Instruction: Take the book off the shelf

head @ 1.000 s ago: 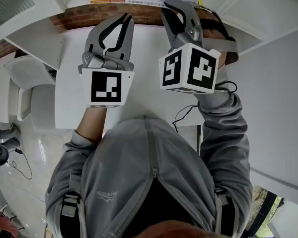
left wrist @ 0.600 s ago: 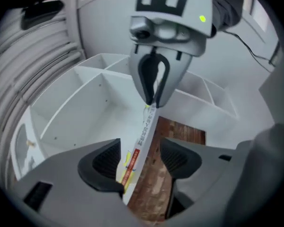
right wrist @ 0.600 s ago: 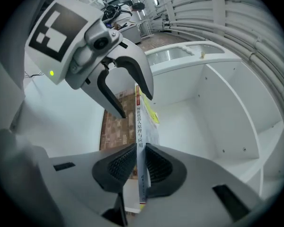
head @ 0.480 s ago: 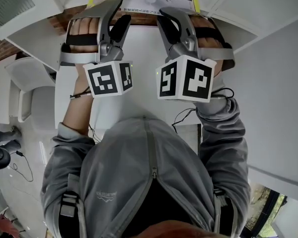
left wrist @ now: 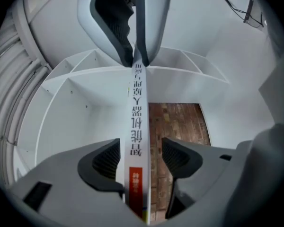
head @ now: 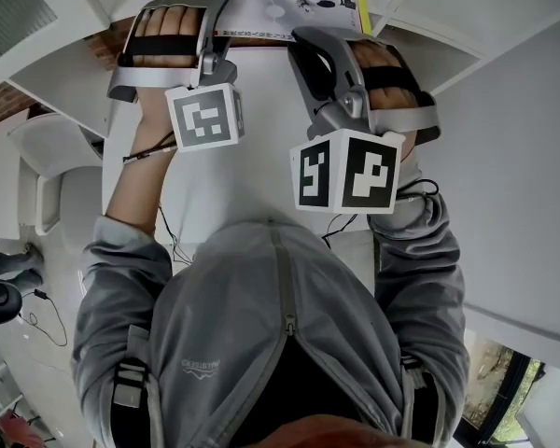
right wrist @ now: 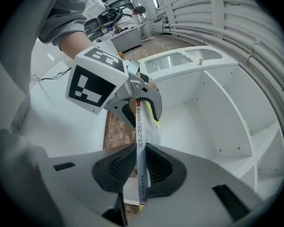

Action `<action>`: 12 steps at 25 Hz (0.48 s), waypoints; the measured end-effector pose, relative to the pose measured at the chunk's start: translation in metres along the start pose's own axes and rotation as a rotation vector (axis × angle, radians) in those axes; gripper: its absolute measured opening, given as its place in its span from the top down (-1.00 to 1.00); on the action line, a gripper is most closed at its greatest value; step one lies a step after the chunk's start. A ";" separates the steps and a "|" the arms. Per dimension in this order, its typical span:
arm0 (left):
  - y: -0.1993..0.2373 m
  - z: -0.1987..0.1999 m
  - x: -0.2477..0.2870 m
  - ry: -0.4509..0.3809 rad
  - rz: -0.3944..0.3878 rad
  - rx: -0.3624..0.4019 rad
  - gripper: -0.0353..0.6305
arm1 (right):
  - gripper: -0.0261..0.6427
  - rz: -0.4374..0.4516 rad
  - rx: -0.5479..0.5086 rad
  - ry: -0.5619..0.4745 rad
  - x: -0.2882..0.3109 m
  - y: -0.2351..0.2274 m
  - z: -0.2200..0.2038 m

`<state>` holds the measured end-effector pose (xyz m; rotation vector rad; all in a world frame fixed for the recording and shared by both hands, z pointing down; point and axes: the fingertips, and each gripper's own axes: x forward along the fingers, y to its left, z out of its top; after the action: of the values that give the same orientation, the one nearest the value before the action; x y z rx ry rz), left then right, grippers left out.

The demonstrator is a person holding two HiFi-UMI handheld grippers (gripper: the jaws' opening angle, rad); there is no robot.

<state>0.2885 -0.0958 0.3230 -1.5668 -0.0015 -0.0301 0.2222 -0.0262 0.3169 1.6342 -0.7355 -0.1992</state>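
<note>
My left gripper point(left wrist: 141, 157), shut and short of the book point(left wrist: 137, 122) a second ago, now stands with jaws wide apart astride it. The spine runs between the pads, just beside the left one and apart from the right one, and neither presses it. My right gripper point(right wrist: 138, 162) stays clamped on the same spine, at its far end from the left jaws. The book hangs before the shelf point(right wrist: 217, 108); whether it is fully clear I cannot tell. I judge that a second grip is being prepared.
</note>
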 end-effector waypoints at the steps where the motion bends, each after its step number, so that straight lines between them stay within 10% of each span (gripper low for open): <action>1: -0.001 0.002 0.001 0.001 -0.001 0.007 0.07 | 0.71 0.001 0.002 -0.002 -0.004 0.001 -0.001; 7: 0.003 0.007 -0.003 -0.002 0.053 0.041 0.65 | 0.71 0.014 0.022 -0.015 -0.017 0.010 -0.002; 12: 0.005 0.007 -0.006 0.016 0.013 -0.007 0.66 | 0.69 0.013 0.028 -0.004 -0.015 0.012 -0.002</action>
<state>0.2828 -0.0887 0.3183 -1.5735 0.0217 -0.0328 0.2074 -0.0166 0.3248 1.6553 -0.7546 -0.1844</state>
